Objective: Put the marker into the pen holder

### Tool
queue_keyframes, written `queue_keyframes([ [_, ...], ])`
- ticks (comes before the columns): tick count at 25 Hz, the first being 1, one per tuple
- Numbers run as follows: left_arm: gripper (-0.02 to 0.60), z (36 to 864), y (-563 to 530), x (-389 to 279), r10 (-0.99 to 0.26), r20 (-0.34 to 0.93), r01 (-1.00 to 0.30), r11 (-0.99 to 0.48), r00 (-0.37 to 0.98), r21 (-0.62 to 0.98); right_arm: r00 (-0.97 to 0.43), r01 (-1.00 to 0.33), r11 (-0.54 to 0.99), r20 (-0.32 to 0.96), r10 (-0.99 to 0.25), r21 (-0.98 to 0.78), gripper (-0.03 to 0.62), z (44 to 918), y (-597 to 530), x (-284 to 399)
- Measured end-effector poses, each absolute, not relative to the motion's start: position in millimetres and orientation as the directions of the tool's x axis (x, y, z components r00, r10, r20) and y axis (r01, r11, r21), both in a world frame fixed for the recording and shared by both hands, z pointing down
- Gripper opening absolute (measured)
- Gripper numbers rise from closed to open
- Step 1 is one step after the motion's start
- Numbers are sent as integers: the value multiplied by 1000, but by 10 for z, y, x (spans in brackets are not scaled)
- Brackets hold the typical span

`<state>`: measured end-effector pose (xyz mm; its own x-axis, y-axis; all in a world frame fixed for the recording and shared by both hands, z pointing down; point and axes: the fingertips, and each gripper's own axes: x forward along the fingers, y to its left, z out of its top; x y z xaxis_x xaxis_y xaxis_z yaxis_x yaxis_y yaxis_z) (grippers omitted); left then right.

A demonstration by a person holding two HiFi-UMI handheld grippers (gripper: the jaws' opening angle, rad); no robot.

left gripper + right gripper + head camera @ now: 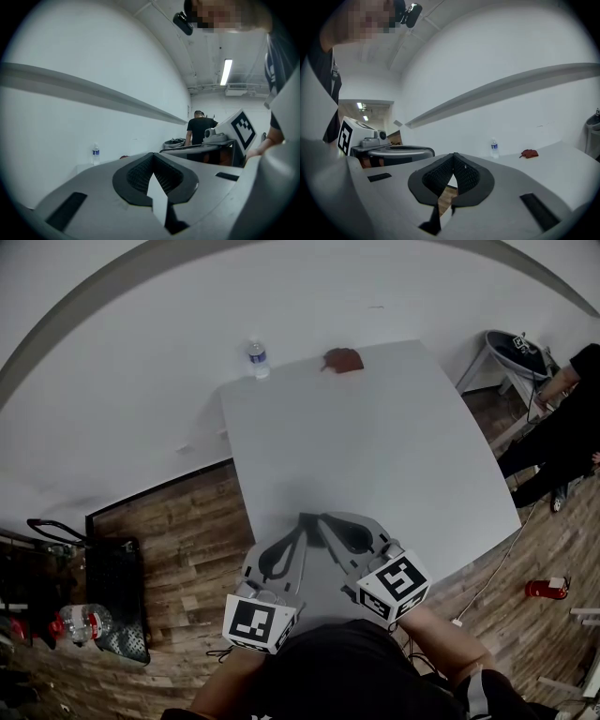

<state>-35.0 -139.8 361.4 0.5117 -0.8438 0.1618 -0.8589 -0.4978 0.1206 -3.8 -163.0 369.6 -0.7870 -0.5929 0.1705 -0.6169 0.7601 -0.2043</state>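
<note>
A white-walled room with wood-plank flooring is surrounding a plain pale grey rectangular counter (375, 446). It is carrying only a small clear plastic water bottle (258, 359) and a reddish-brown crumpled lump (343, 359), perhaps a cloth, though it is too small to tell. Both are sitting at the far edge by the wall. A person in black clothing (562, 418) is standing off to the right. Neither the marker nor the pen holder is showing in any view, so where they are lying, and how far along the job is, cannot be judged. Such a scene is fitting a moment with the things out of sight before handling as well as one with them already cleared away. Handling a slim marker well would, in my judgement, be calling for a light grip across the barrel, with the barrel upright over the holder's mouth. The left tongs (302, 519) and the right tongs (326, 518) are hovering low over the counter's near edge, close to the person's body. They are angling inward so their tips are almost meeting, and pointing toward the far wall. The jaws of each are resting together at the tips with nothing between them, forearms tucked in beneath.
</note>
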Motion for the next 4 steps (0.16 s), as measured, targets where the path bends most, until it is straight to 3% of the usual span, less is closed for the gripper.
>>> queue_keyframes([
  [4,6,3614,-1402,-359,-841,160,-856,-503,516,120,-788,-615,762,172,-591,-200,17,3703,-1633,-60],
])
